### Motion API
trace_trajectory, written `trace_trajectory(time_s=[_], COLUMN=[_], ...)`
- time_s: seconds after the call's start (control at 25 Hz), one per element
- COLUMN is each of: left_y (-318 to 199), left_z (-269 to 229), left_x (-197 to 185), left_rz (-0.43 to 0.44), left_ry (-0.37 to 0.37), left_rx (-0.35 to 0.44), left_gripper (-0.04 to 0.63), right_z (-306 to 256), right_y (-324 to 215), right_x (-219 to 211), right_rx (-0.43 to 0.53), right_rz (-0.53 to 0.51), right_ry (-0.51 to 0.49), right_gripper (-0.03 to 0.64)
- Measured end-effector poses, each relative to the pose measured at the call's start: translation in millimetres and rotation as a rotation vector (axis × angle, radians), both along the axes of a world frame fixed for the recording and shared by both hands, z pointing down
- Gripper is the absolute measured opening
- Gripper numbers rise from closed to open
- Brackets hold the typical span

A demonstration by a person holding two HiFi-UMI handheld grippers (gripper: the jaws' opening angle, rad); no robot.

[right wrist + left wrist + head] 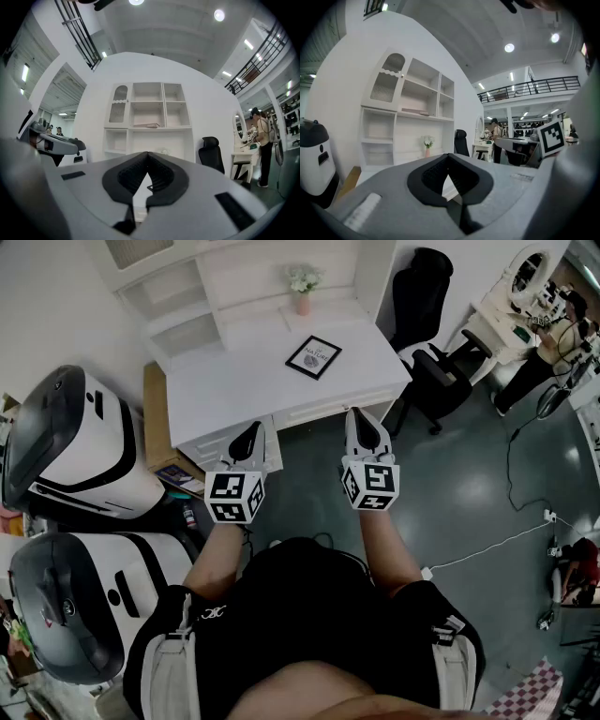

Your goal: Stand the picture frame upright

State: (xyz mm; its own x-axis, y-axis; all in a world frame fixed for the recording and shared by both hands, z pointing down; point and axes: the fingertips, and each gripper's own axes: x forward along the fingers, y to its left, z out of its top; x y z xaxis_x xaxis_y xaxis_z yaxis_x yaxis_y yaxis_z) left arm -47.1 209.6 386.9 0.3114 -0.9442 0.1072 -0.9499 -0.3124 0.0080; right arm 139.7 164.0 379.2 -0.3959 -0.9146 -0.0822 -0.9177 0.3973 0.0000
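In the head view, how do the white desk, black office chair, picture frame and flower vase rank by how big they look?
1. white desk
2. black office chair
3. picture frame
4. flower vase, not much smaller-looking than the frame

White desk (234, 390) with flat picture frame (313, 357) and flower vase (303, 303)

Picture frame (313, 356) lies flat on desk (234, 385), toward its right rear. Flower vase (303, 289) stands behind the frame, below shelf unit (187, 296). Office chair (427, 334) sits right of desk. Far domed machine (70, 442) sits left of desk, near domed machine (66, 615) before it. Left gripper (249, 432) and right gripper (364, 423) are side by side before desk's front edge.
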Motion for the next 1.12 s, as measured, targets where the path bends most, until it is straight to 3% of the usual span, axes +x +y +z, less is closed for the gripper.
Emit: trace_trajectory(time_s=[1.12], left_y=[23.1], left_z=[15.3], left_x=[-99.1], left_rz=[0.023], left_ry=[0.021], left_rx=[-0.020], left_gripper=[0.017], right_z=[6.6], right_y=[23.5], right_x=[-86.3], right_rx=[-0.025], right_rz=[0.049], right_ry=[0.019], right_gripper=[0.003])
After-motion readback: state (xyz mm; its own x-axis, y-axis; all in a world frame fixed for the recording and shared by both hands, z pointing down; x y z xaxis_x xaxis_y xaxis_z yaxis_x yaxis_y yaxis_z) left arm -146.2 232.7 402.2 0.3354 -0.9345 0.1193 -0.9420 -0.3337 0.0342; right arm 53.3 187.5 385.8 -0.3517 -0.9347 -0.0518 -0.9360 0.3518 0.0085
